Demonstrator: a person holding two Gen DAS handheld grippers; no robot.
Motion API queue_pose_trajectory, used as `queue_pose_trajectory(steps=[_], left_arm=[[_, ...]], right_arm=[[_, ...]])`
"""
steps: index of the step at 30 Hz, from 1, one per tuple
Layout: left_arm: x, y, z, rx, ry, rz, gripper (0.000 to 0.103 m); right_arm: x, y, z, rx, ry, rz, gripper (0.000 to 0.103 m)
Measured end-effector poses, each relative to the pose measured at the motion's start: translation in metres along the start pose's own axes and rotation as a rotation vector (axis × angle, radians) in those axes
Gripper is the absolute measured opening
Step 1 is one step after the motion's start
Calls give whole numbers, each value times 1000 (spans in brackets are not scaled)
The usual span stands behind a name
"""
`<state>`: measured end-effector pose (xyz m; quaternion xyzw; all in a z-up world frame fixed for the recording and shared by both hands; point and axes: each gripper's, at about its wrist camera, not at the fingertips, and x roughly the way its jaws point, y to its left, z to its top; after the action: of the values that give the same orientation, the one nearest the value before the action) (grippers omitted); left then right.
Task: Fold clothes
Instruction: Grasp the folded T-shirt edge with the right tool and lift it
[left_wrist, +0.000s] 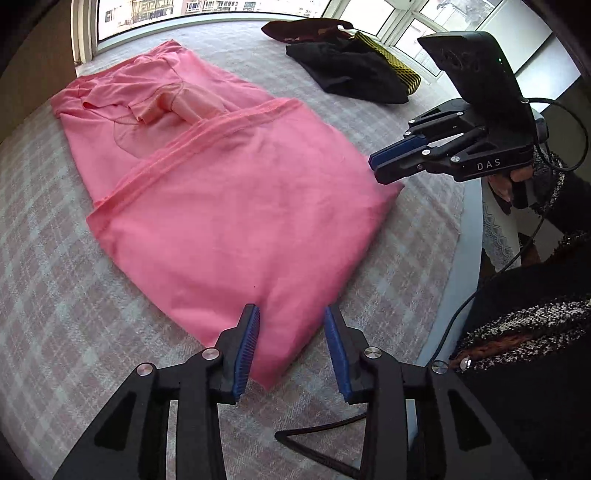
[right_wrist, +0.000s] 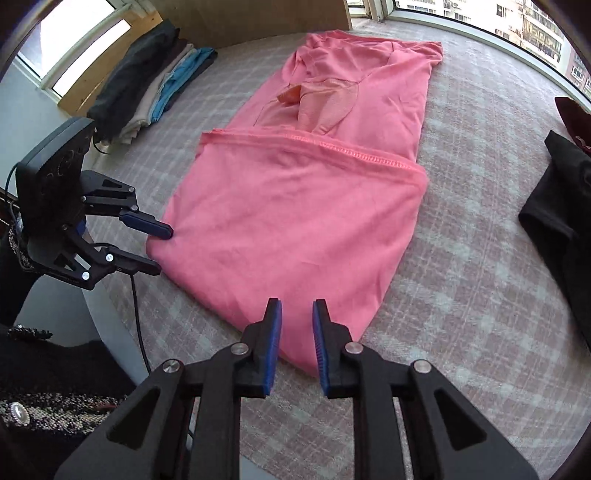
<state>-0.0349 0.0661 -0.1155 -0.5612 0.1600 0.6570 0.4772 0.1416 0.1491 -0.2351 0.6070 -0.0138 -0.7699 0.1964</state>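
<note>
A pink garment (left_wrist: 236, 206) lay flat on the checked cloth (left_wrist: 55, 295) that covered the round worktop (left_wrist: 471, 221). Its lower part had been folded up over the body, so the stitched hem (right_wrist: 332, 147) ran as a band across the middle, and the neckline and tucked-in sleeves showed beyond it, toward the windows.

The left hand-held gripper (left_wrist: 291, 314) hovered at the near folded corner of the garment, its blue-padded fingers (left_wrist: 245, 350) spread apart with pink fabric visible between them (whether the pads touched the cloth could not be told). In the right wrist view this same gripper (right_wrist: 162, 249) stood at the garment's left edge, released.

The right hand-held gripper (right_wrist: 297, 310) sat over the other near corner, its jaws parted and holding nothing. From the left wrist view the right gripper (left_wrist: 375, 164) appeared beside the garment's right edge with its fingers close together.

A pile of dark clothes (left_wrist: 351, 70), one piece with a yellow pattern, lay farther off on the cloth, well apart from the pink garment. A folded stack of clothes (right_wrist: 147, 85) rested at the far left edge in the right wrist view. A dark tweed sleeve (left_wrist: 524, 325) showed at the worktop's edge.
</note>
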Motion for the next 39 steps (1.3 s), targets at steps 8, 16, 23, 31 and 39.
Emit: queue_pose_trajectory(steps=[8, 16, 23, 31, 39], left_arm=[[-40, -27, -23, 117, -58, 125, 38], [-4, -39, -9, 311, 24, 242, 40], [13, -30, -5, 340, 71, 263, 39], [2, -4, 8, 240, 46, 195, 6], [-51, 15, 46, 196, -73, 191, 5]], right_arm=[[-39, 20, -18, -67, -62, -122, 32], [-6, 64, -32, -427, 0, -264, 53], [3, 59, -36, -493, -16, -279, 53], [-7, 34, -16, -401, 27, -204, 22], [-74, 22, 44, -368, -75, -184, 9]])
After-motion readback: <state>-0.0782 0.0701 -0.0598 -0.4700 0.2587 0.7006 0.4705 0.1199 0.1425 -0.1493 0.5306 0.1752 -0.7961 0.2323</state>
